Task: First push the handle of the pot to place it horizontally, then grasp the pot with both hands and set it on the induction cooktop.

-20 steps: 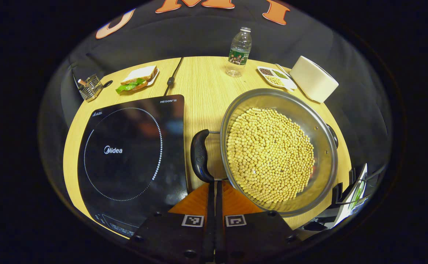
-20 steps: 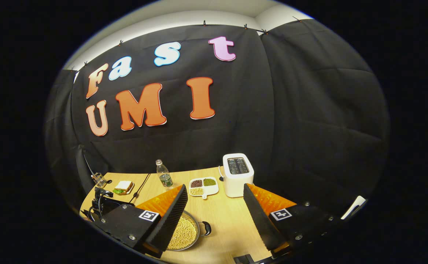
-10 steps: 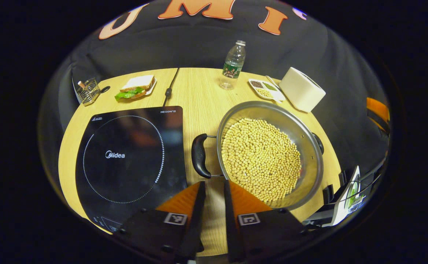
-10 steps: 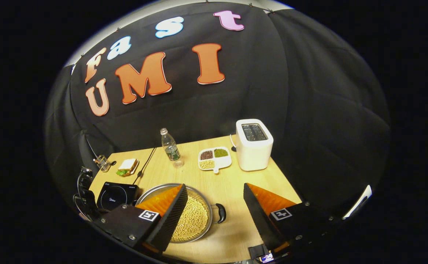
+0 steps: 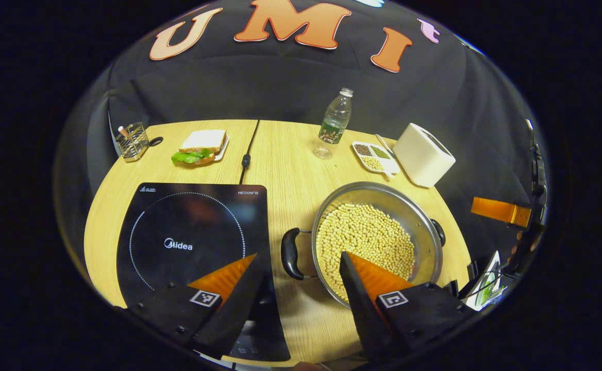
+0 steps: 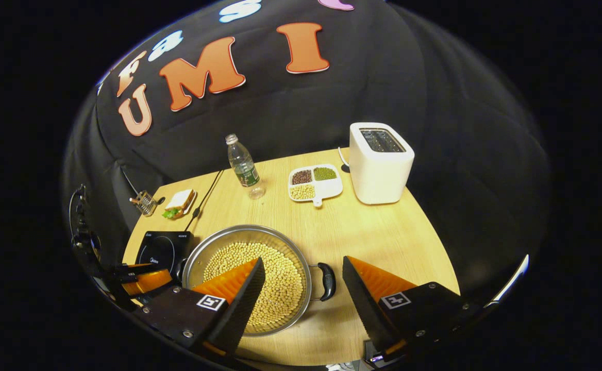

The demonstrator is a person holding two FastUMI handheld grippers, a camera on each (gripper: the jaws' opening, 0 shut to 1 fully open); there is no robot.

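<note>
In the left gripper view, the pot [image 5: 378, 241], full of pale beans, sits on the wooden table [image 5: 285, 154] just to the right of the black cooktop [image 5: 187, 242], beside it and not yet on it. The pot's left handle [image 5: 290, 254] points toward the cooktop and lies ahead of the left gripper [image 5: 301, 273], almost between the two fingers; its grip runs front to back, across the line joining the two handles. The small handle on the far side [image 5: 439, 233] faces the other gripper, seen at the right edge. The left gripper's jaws stand wide apart, holding and touching nothing. This hand looks the nearer to the left handle, so that side should fall to it.

In the right gripper view, the pot [image 6: 252, 278] lies ahead and to the left of the right gripper [image 6: 303, 281], with the cooktop [image 6: 162, 250] beyond it on the left. The pot's right handle [image 6: 327, 281] sits in the gap between the fingers, a little ahead. These jaws too are wide open and empty, clear of the pot. Both handles seem to lie left to right, ready for a two-handed lift leftward.
</note>
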